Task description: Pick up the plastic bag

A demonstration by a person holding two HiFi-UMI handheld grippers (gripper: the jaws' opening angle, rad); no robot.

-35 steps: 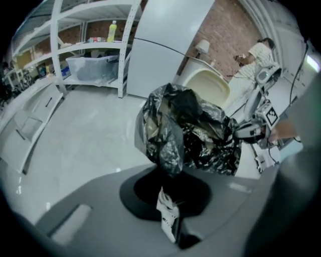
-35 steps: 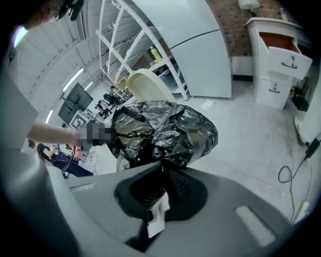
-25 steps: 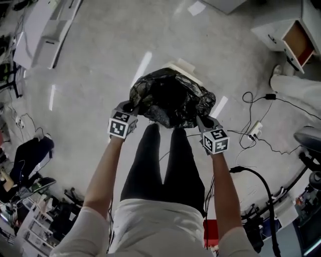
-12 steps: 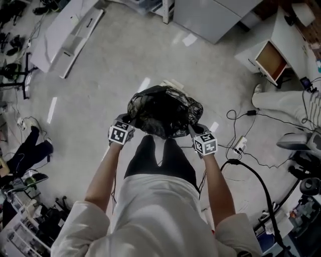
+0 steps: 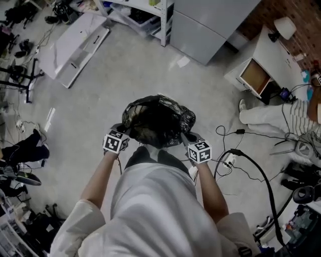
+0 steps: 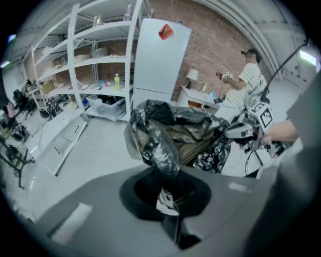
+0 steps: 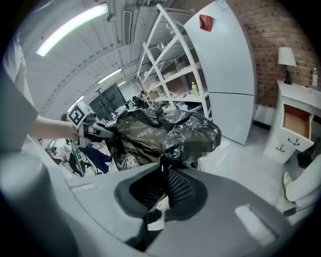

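A black plastic bag (image 5: 158,120) hangs in the air in front of the person, its mouth stretched open between the two grippers. My left gripper (image 5: 122,131) is shut on the bag's left rim, and its own view shows a twisted fold of bag (image 6: 163,158) running into the closed jaws. My right gripper (image 5: 189,136) is shut on the bag's right rim, with bunched black film (image 7: 188,138) pinched at its jaws. Brownish contents (image 6: 193,143) show inside the bag. The bag's bottom is hidden from the head view.
A grey-white cabinet (image 5: 210,27) and white shelving (image 5: 135,10) stand ahead. A white nightstand with an open drawer (image 5: 256,75) is at the right. A seated person's legs (image 5: 273,113) and cables with a power strip (image 5: 228,159) lie right. A flat white panel (image 5: 75,42) lies left.
The person has straightened up: both grippers and the bag have risen from the floor, and the white thing beneath the bag has dropped out of sight. More of the room ahead shows.
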